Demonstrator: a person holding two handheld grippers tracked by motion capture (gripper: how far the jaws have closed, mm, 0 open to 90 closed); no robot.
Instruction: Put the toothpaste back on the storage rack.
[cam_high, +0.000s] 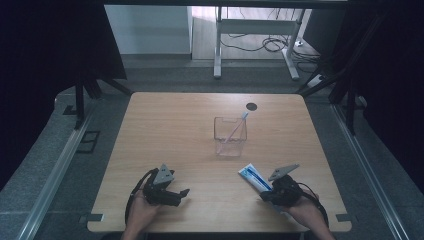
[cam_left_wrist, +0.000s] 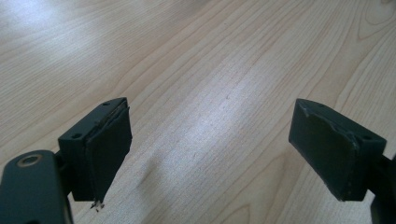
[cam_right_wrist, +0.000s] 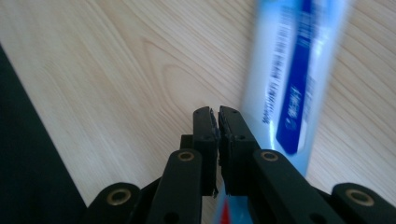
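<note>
Tubes: one toothpaste tube (cam_right_wrist: 294, 79) lay on my table (cam_high: 165, 130), just beside my right hand-held gripper (cam_right_wrist: 218, 116); print blurred, unreadable.
Cups: one clear cup (cam_high: 230, 137), one toothbrush (cam_high: 236, 127).
Right hand-held gripper: nearly pressed together, pinching nothing.
Left hand-held gripper (cam_left_wrist: 210, 144): spread.

Left gripper (cam_left_wrist: 210, 149) — jaws set wide apart, nothing between them — hovers low over the pale wooden table (cam_left_wrist: 201, 60).
</note>
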